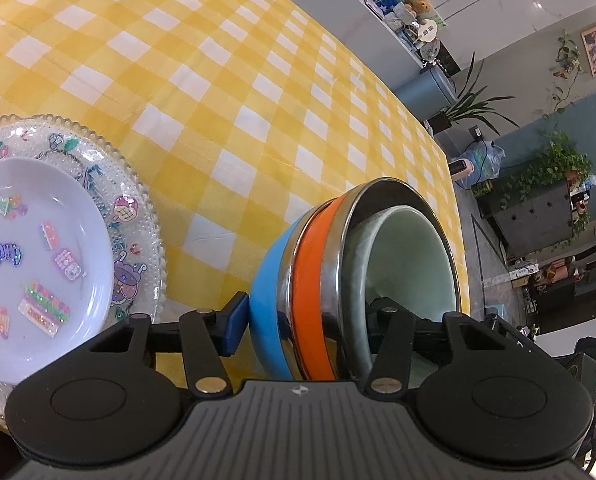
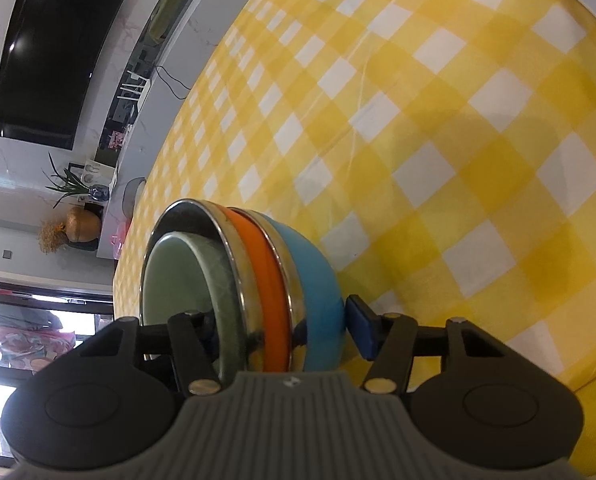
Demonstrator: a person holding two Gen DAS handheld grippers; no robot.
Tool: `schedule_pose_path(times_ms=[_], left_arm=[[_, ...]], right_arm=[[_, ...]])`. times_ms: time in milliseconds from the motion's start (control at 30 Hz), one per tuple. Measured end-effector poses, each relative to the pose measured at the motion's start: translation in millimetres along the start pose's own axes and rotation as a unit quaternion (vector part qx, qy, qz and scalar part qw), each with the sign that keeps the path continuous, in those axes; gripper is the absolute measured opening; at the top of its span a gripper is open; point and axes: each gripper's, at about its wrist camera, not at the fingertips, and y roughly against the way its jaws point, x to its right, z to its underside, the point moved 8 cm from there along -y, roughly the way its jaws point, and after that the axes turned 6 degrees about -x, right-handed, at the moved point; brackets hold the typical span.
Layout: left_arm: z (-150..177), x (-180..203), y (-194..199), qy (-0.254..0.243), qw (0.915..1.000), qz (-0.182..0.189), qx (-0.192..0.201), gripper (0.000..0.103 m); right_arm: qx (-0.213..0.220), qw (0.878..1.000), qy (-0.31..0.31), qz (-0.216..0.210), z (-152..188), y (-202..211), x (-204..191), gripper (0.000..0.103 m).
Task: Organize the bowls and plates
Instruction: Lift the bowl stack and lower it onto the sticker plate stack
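Bowls nested into one stack (image 1: pixel 338 280) fill the lower centre of both wrist views: a blue one outermost, an orange one inside it, then a steel one, and a pale green one innermost. The left gripper (image 1: pixel 310 320) straddles the stack wall, its blue pad (image 1: pixel 234 320) against the blue outside and its other finger down inside the green bowl, jaws at a middling width and seemingly closed on the wall. The right gripper (image 2: pixel 282 324) mirrors this on the opposite side of the stack, one pad (image 2: pixel 362 328) at the blue shell and the other inside. Both hands appear to grip the rim, so the step in hand looks like carrying the stack as one. Further left in the left view, a white sticker-covered plate (image 1: pixel 38 240) sits on a clear beaded glass plate (image 1: pixel 138 184). Beyond, the yellow checked tablecloth (image 1: pixel 218 80) lies bare. Next, the stack needs level, matched motion to its resting spot, likely beside the plates.
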Motion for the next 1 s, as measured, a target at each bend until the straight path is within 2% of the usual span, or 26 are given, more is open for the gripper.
schedule_pose_path(times_ms=[467, 700, 1000], left_arm=[[1.0, 7.5, 20.0, -0.013, 0.9997, -0.007, 0.018, 0.059], [4.6, 14.0, 45.6, -0.036, 0.9987, -0.006, 0.034, 0.059], [5.5, 7.2, 85.9, -0.049, 0.9973, -0.014, 0.053, 0.058]], right_arm=[[-0.006, 1.0, 0.021, -0.02, 4.9, 2.9, -9.9, 0.056], [0.004, 0.998, 0.044, -0.046, 17.7, 15.3, -24.7, 0.056], [-0.009, 0.995, 0.072, -0.068, 45.1, 17.9, -49.6, 0.056]])
